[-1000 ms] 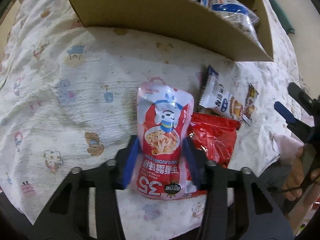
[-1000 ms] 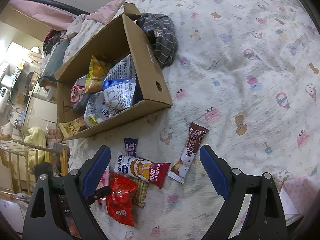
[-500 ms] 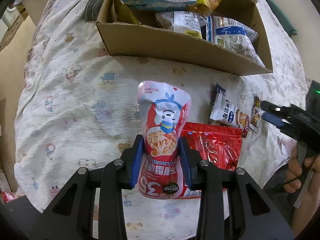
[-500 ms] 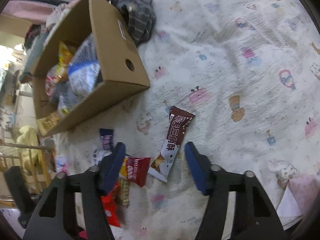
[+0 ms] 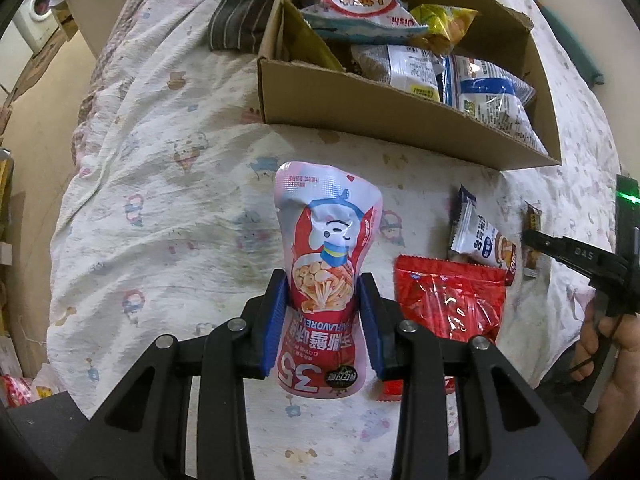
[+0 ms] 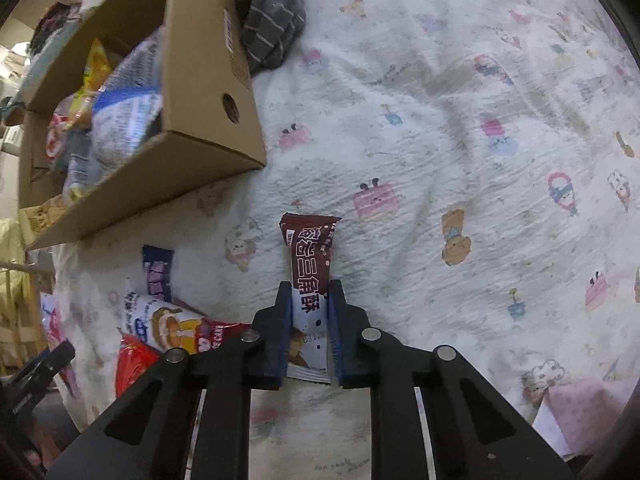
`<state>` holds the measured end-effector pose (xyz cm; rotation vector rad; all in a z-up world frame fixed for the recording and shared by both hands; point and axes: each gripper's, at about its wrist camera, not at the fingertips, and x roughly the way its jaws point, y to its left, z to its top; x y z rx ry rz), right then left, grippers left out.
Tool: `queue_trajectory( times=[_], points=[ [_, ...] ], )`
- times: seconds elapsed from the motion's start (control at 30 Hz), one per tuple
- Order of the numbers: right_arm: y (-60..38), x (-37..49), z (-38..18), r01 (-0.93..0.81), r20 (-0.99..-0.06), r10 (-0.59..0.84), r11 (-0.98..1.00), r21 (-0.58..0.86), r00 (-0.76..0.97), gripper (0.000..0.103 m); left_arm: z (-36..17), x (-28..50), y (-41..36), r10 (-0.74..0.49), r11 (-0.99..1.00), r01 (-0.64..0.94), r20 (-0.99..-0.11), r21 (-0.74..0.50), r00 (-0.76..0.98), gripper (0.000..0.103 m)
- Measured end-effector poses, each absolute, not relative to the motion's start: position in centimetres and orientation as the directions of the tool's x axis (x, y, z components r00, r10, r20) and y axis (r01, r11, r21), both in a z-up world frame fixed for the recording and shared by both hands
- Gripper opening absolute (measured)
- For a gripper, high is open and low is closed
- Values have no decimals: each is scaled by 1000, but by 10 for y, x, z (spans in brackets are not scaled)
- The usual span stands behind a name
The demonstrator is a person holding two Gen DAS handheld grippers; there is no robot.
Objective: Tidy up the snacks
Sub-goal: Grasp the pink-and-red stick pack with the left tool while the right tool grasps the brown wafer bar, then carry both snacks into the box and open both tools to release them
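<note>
Left wrist view: the left gripper (image 5: 323, 316) clamps a pink snack pouch (image 5: 326, 280) above the bedsheet (image 5: 160, 200), near the cardboard box (image 5: 380, 116). The right gripper (image 6: 308, 328) pinches a brown snack bar (image 6: 311, 280) on the sheet.

Left wrist view: looking down along its fingers from close above the bedsheet (image 5: 160, 208), facing the cardboard box (image 5: 400, 116). Right wrist view: sitting nearer the sheet, looking past the box's corner (image 6: 224, 160). The 2 views are sharing box, sheet and the red packet (image 5: 448, 300) (image 6: 134, 364).
</note>
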<state>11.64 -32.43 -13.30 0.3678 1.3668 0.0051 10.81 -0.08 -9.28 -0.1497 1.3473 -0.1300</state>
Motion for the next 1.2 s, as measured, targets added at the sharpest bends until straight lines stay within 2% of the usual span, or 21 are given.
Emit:
queue_trajectory(
  times=[0.2,0.37,0.57,0.8,0.9,1.2],
  points=[
    [-336,100,-110,204,-920,256,924,323,295,18,-87,103,3,-170,985,2,-955,-175,243,31],
    [-349,93,-79,189,-878,258,915,356,403,18,-80,97,13,-230,966,-55,-942,-251,246,31],
    [-351,99,-34,126,-799,283,906,405,530,18,-40,101,15,-239,962,-48,-912,-270,333,31],
    [-329,119,6,32,-748,348,897,441,565,18,4,122,1,-240,965,0,-886,-262,397,31],
    [-319,129,16,-2,-731,386,885,466,563,18,17,139,-1,-280,954,18,-866,-300,415,31],
    [-275,171,33,-109,-703,445,876,469,555,18,36,188,-13,-228,968,22,-846,-249,481,31]
  ],
)
